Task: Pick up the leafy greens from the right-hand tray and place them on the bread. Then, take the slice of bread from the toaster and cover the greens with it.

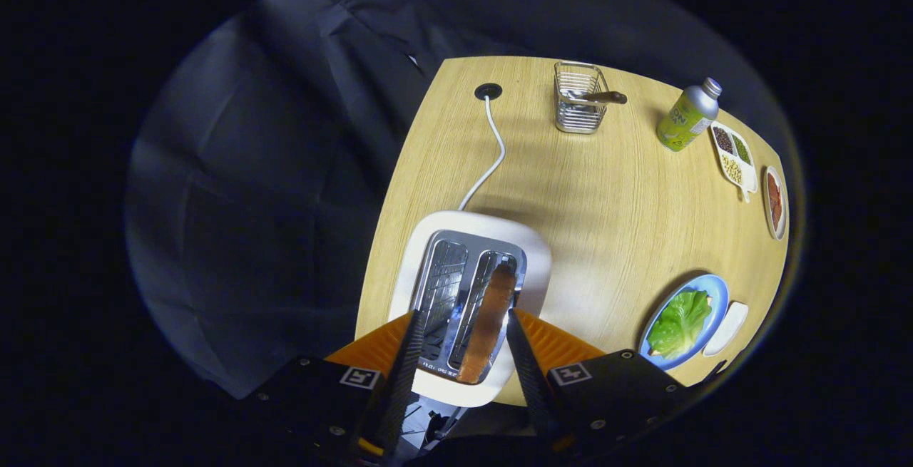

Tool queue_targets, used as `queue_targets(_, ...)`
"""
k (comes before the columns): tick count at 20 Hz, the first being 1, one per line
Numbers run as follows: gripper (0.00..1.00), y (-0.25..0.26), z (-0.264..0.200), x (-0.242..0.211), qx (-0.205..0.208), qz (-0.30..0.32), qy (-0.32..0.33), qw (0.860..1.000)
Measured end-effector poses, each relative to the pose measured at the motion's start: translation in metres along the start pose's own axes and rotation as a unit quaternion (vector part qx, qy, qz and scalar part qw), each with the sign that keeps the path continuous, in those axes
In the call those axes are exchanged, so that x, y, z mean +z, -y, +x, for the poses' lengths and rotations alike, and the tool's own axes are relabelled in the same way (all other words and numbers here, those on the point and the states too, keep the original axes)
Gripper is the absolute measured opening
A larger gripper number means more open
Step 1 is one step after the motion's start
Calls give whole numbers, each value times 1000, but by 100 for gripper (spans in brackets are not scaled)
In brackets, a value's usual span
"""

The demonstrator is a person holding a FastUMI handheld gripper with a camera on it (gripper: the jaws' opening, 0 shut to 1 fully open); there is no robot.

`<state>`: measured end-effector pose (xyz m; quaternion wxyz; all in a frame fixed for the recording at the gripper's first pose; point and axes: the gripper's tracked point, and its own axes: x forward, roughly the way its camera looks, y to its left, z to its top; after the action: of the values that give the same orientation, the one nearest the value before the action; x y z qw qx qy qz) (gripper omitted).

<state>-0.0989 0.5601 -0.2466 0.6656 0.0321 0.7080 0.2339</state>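
Two fingers of the gripper (456, 331) stand spread apart above the toaster (471, 296), looking down on it, with a gap on either side of the bread slice (489, 321); neither finger touches it. The slice stands on edge in the right slot of the toaster, its top edge raised above the slot mouth and lying between the fingers, closer to the right one. The left slot shows bare wire guides. The toaster is white with a polished metal top plate and sits at the near left part of the wooden table (606, 210).

A white power cord (492, 146) runs from the far side of the toaster to a round cable hole (488, 91) near the far edge of the table.

To the right of the fingers, at the near right of the table, a blue plate (717, 296) holds the leafy greens (681, 323); whether bread lies under them cannot be told. A small white dish (726, 328) lies just beside that plate on its right.

Farther off: a wire basket (579, 98) with a dark-handled utensil (603, 97) resting across it, a green bottle with a metal cap (686, 117) to its right, then a white divided dish of beans (733, 155), and a small dish with reddish contents (775, 202) at the right edge.
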Motion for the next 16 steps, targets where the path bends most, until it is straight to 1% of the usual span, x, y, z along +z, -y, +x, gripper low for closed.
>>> queue_targets(1, 69, 3, 3, 0, -9, -1, -4, 1000)
queue_targets(3, 57, 8, 9, -2, -20, -1, -11, 1000)
queue_targets(4, 45, 11, 10, -3, -22, -2, -14, 1000)
queue_targets(5, 37, 14, 10, -4, -25, 2, -16, 1000)
queue_targets(6, 26, 16, 9, -5, -22, 10, -15, 1000)
queue_targets(8, 17, 15, 8, -7, 0, 23, -16, 1000)
queue_targets(9, 16, 15, 6, -9, 20, 28, -17, 999)
queue_targets(11, 15, 17, 3, -9, 44, 35, -13, 998)
queue_targets(12, 14, 16, -1, -9, 57, 37, -7, 998)
queue_targets(14, 12, 18, -13, -8, 77, 38, 7, 996)
queue_targets(16, 11, 21, -28, -4, 102, 54, 19, 993)
